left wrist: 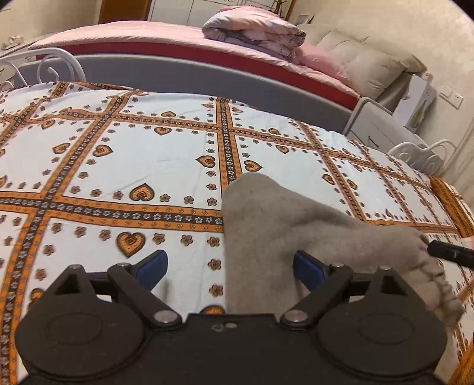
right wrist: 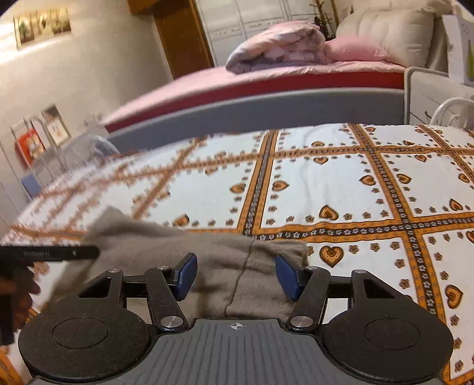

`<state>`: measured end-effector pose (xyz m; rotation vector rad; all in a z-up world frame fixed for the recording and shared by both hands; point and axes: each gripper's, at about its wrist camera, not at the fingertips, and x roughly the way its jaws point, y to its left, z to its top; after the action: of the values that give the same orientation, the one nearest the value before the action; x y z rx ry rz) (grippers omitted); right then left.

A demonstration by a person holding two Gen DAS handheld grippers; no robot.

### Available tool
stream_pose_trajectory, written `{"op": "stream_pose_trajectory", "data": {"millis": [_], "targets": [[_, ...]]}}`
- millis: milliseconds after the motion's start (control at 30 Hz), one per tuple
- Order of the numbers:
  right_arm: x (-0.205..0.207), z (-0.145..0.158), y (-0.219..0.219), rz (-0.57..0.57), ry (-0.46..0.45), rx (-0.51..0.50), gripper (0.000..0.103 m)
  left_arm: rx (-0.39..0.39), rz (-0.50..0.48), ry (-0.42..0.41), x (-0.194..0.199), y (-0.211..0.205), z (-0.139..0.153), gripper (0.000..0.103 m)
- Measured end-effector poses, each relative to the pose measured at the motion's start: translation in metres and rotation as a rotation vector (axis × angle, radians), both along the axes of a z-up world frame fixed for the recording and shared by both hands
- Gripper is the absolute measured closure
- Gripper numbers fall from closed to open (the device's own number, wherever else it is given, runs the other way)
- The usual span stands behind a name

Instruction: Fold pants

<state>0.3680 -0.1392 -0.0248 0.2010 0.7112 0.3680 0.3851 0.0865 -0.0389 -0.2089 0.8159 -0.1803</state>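
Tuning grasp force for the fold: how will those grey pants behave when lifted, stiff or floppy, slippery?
Likely floppy: the grey pants drape in soft folds over the patterned bedsheet, so unheld parts should sag. Probably not slippery: the fabric looks fuzzy. Its bunched waistband may stretch when pulled.

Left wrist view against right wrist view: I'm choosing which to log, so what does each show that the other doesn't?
Only the left wrist view shows the pants' gathered waistband and a white box by the wall. Only the right shows wall pictures, a rack of books, and a seam in the pants. Both share the grey pants, the heart-patterned sheet, and the folded quilt on the pink bed.
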Motion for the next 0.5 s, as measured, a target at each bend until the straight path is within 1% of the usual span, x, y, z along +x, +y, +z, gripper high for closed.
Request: {"op": "stream_pose_trajectory", "data": {"millis": [33,100,133,200,233,300,367,433,500], "targets": [[-0.002,0.002,-0.006,-0.006,-0.002,0.021,0.043,-0.008,0.001,-0.001,-0.004,0.002,0.002,0.018],[-0.007,0.001,-0.017,-0.024,0.033,0.054,0.043,-0.023,0.001,0.013,-0.015,0.007,0.002,0.018],[-0.009,-0.001,-0.023,-0.031,0.053,0.083,0.043,-0.018,0.003,0.017,-0.02,0.008,0.002,0.018],[-0.014,-0.002,-0.031,-0.049,0.083,0.107,0.043,-0.005,0.006,0.023,-0.029,0.011,0.002,0.019],[-0.017,-0.003,-0.034,-0.056,0.098,0.114,0.043,-0.013,0.011,0.027,-0.034,0.013,0.002,0.019],[-0.027,-0.008,-0.042,-0.061,0.136,0.161,0.041,-0.051,0.011,0.045,-0.042,0.018,0.002,0.019],[-0.037,-0.014,-0.049,-0.068,0.18,0.206,0.032,-0.087,0.001,0.068,-0.047,0.021,-0.002,0.019],[-0.045,-0.018,-0.052,-0.077,0.197,0.209,0.031,-0.111,-0.01,0.091,-0.049,0.023,-0.008,0.018],[-0.051,-0.022,-0.057,-0.095,0.208,0.224,0.031,-0.114,-0.018,0.101,-0.051,0.023,-0.013,0.018]]}}
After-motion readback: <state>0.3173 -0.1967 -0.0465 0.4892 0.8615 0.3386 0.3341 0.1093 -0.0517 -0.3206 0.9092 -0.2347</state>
